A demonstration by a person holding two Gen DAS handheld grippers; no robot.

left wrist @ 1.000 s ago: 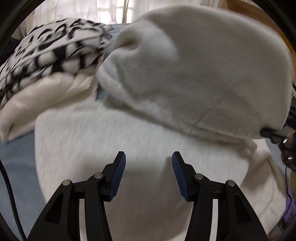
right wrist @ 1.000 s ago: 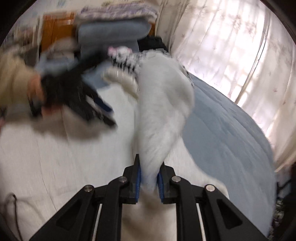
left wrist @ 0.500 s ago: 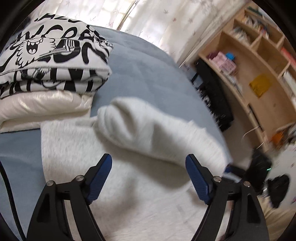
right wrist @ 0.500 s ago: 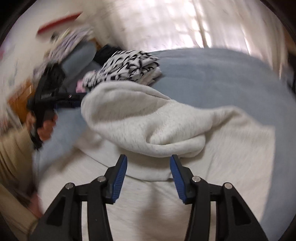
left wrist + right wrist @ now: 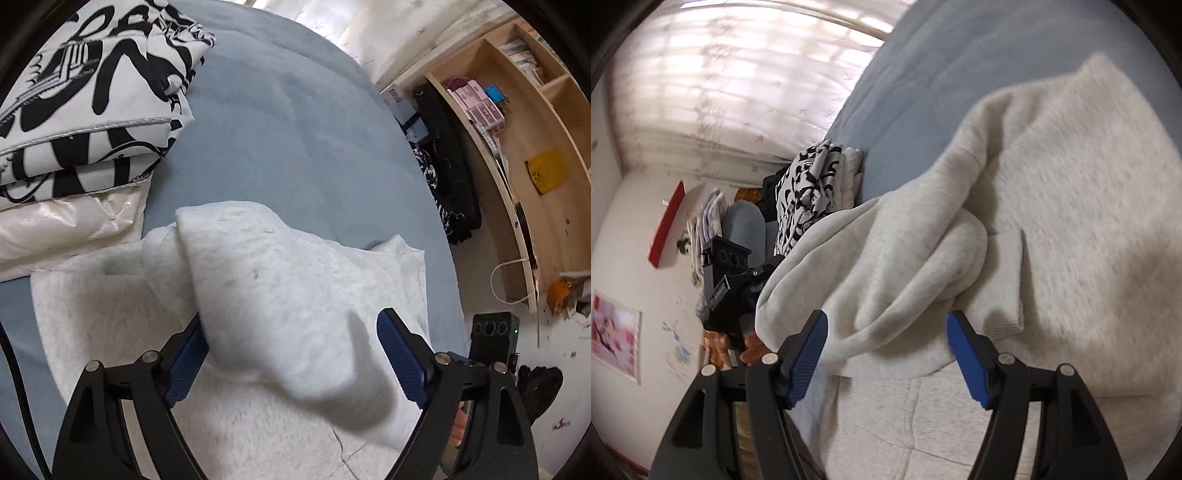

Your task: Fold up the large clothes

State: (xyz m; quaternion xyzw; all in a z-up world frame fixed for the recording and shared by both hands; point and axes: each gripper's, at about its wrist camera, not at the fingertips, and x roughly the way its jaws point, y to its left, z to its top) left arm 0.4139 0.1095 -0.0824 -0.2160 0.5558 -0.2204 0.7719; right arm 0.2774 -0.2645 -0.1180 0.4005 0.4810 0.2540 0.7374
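A pale grey fleece garment [image 5: 122,306] lies spread on the blue bed [image 5: 280,122]. One sleeve [image 5: 280,302] is folded across its body. My left gripper [image 5: 295,350] hovers over that sleeve with its jaws wide and still opening; the sleeve lies between the pads without being squeezed. In the right wrist view the same garment [image 5: 1082,192] fills the right side, with the bunched sleeve [image 5: 908,266] lying loose between the pads of my right gripper [image 5: 888,356], whose jaws are also opening. Each gripper shows in the other's view: the left one [image 5: 727,284], the right one [image 5: 493,338].
A folded black-and-white printed garment [image 5: 85,96] sits on a cream one [image 5: 66,225] at the bed's far left. A wooden shelf unit [image 5: 532,158] and dark clutter [image 5: 450,177] stand beyond the bed's right edge. A curtained window [image 5: 738,74] is behind the bed.
My right gripper let go of the sleeve, opened and rolled; the sleeve dropped across the garment's body. My left gripper opened wider and rose, now looking across the bed toward the shelves.
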